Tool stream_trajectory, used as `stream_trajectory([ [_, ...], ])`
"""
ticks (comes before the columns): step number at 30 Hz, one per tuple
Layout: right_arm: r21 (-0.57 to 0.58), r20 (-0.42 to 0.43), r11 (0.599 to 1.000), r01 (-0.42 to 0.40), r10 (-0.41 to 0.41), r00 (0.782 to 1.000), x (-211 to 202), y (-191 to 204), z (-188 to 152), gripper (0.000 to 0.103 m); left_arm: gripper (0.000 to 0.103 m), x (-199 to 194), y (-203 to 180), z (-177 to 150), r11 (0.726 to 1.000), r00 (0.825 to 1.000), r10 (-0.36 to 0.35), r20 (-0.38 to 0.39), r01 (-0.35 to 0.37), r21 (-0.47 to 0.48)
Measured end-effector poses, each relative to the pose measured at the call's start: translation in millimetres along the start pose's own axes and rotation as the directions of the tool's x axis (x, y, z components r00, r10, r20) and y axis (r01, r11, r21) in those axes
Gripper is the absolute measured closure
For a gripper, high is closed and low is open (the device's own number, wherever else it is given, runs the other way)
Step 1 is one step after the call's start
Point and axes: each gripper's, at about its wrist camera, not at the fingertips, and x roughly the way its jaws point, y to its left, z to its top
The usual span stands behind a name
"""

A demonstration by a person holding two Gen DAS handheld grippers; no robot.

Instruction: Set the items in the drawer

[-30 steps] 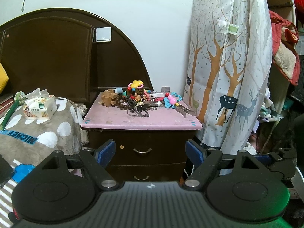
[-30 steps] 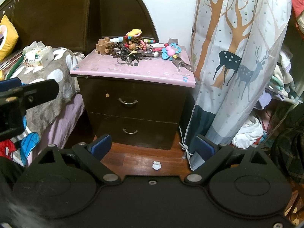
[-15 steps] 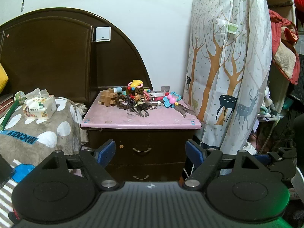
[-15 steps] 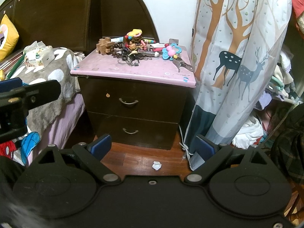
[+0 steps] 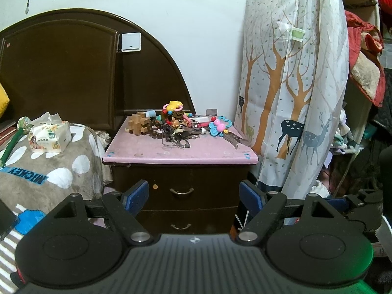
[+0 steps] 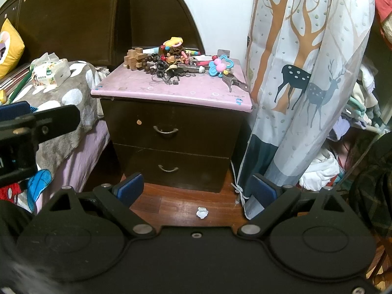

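Two grippers wait in front of the nightstand (image 6: 171,132), the left gripper (image 5: 193,196) and the right gripper (image 6: 198,191), both with jaws spread wide and holding nothing. The nightstand has two shut drawers; the upper drawer (image 6: 169,132) lies straight ahead of both, and its handle (image 6: 165,130) runs sideways. Which gripper is nearer, I cannot tell. Farther back, on the pink tabletop (image 5: 181,150), the items (image 5: 176,125) lie in one heap, too tangled to count.

The trinket pile (image 6: 181,61) is too tangled to sort apart; both drawers (image 6: 169,132) hide their contents.
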Motion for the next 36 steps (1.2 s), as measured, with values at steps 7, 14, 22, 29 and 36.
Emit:
stream_trajectory([
  [7,-0.005,0.015,1.000,-0.002,0.002,1.000,-10,3,2,0.008,0.022,-8,5,4,1.000,1.000,0.013,0.008,-0.012,-0.010],
  [14,-0.015,0.025,1.000,-0.007,0.008,1.000,-16,1,1,0.008,0.022,-13,10,8,1.000,1.000,0.010,0.016,-0.010,-0.007],
  [22,-0.048,0.027,0.998,-0.051,0.052,0.998,6,1,13,0.008,0.021,-9,13,15,1.000,0.999,0.002,0.043,-0.001,-0.027],
  [29,-0.085,0.024,0.991,-0.100,0.102,0.994,35,0,24,0.008,0.001,29,38,22,0.997,0.998,0.021,0.064,-0.016,-0.077],
  [36,-0.123,0.019,0.981,-0.149,0.152,0.988,63,-1,34,0.008,0.001,81,61,40,0.991,0.997,-0.013,0.071,0.022,-0.130],
])
